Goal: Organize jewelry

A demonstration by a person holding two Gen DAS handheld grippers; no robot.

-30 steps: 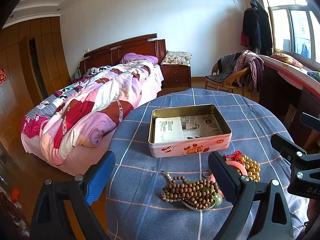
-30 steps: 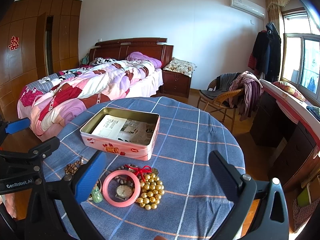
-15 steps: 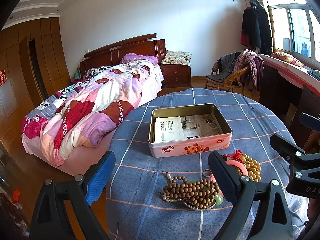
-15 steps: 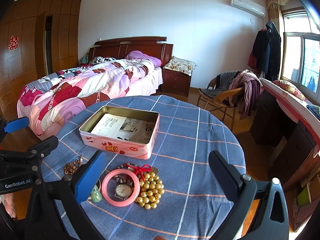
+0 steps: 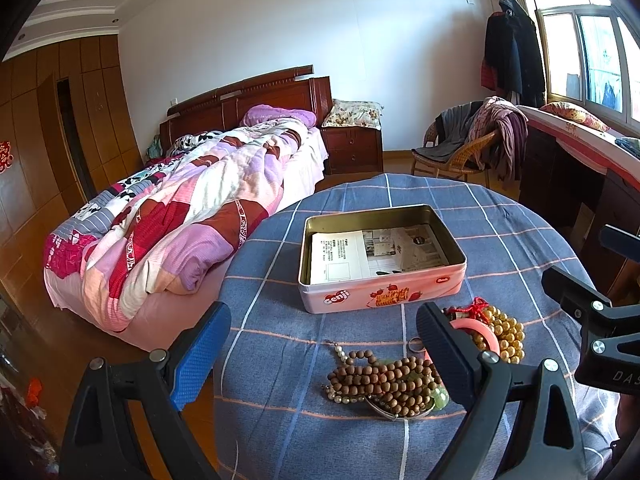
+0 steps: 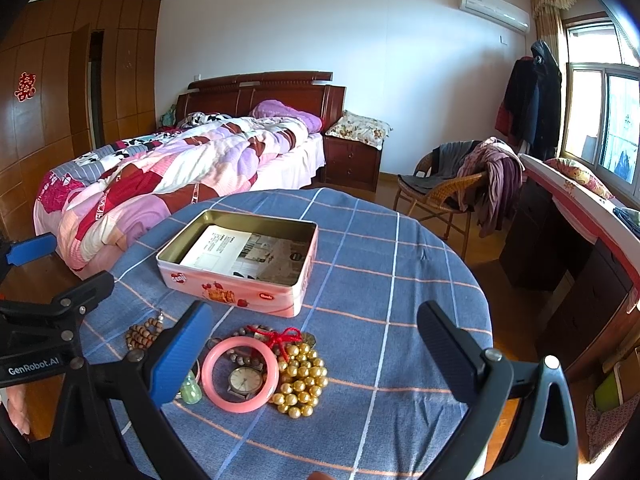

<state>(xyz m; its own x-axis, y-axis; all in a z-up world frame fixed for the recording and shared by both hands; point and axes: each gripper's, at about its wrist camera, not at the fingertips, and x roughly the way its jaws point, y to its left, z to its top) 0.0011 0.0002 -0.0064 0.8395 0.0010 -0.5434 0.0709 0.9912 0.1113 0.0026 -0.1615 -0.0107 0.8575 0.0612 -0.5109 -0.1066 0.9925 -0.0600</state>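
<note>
On the table, pink tin (image 6: 256, 294) lying crosswise before jewelry pile (image 6: 256, 372), both grippers' fingers spread.

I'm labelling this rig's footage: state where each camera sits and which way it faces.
Left wrist: on the left gripper, low at the table's near edge, facing the pink tin and bed; its open fingers frame the wooden beads; the right gripper shows at right.
Right wrist: on the right gripper, facing likewise from further right; open fingers frame the pink bangle and gold beads; the left gripper shows at left.
Shared: tin, jewelry pile, table, bed.
</note>
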